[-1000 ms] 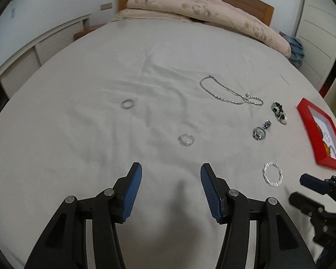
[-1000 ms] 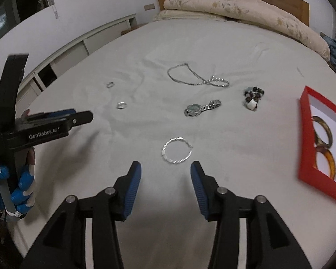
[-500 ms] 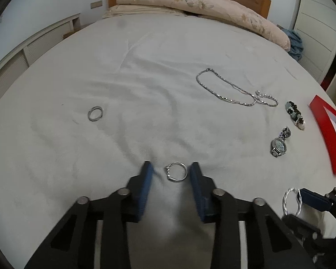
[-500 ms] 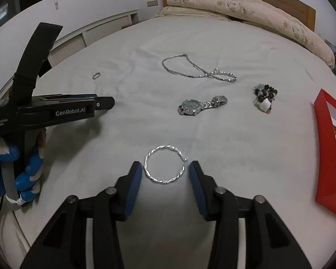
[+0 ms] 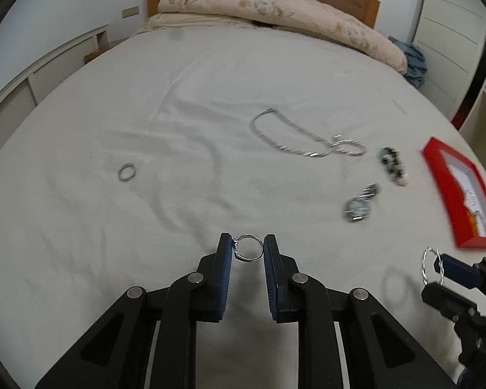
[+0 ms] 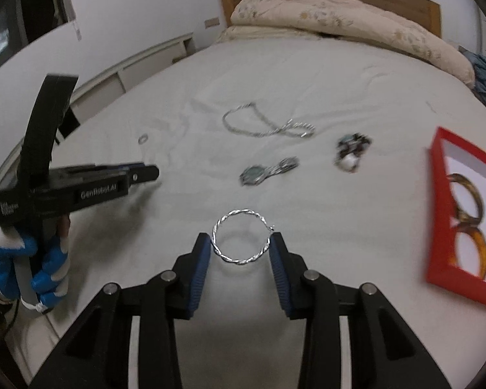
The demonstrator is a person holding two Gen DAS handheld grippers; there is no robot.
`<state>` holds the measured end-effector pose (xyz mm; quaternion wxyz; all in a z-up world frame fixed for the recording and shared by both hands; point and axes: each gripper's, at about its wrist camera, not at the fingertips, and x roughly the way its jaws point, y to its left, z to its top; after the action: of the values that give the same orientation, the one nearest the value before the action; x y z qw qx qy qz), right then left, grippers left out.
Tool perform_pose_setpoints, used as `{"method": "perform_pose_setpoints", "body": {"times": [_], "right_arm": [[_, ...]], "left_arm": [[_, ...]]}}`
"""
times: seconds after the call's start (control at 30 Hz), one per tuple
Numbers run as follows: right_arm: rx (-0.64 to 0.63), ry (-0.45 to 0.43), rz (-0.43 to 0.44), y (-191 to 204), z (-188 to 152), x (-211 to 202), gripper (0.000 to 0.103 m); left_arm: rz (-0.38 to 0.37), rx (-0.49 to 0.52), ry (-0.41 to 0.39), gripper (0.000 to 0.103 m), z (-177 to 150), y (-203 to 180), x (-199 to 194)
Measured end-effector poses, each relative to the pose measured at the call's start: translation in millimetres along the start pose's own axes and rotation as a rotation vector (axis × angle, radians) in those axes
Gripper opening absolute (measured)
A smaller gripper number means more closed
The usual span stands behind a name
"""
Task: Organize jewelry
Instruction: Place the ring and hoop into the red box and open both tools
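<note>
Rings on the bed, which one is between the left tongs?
The ring with the small setting, between the closing left tongs. The plain band lies far off on the sheet, untouched.

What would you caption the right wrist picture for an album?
Right hand-held gripper clasps a twisted silver hoop above the bed.

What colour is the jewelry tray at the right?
Red tray with a white lining, clearest in the right wrist view.

shiny metal ring [image 5: 248, 248], matt cloth bedsheet [image 5: 210, 97]
</note>
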<state>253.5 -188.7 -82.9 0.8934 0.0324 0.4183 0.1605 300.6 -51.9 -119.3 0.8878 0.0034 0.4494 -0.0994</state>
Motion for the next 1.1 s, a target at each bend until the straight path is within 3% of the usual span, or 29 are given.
{"method": "perform_pose_setpoints", "body": {"times": [0.33, 0.63, 0.8, 1.1], "right_arm": [[0.071, -0.108, -0.116, -70.1, 4.4, -85.1, 0.035], [0.186, -0.055, -0.265, -187.6, -20.7, -116.8, 0.035], [0.221, 0.007, -0.287, -228.2, -32.3, -110.4, 0.035], [0.213, 0.095, -0.271, -257.3, -40.4, -92.5, 0.035]], "left_arm": [[-0.18, 0.1, -0.027, 0.019, 21.0, -115.6, -24.5], [-0.341, 0.258, -0.001, 0.019, 25.7, -250.2, -12.0], [-0.362, 0.289, 0.052, 0.019, 27.1, -290.2, 12.7], [-0.298, 0.368, 0.147, 0.019, 11.4, -324.7, 46.3]]}}
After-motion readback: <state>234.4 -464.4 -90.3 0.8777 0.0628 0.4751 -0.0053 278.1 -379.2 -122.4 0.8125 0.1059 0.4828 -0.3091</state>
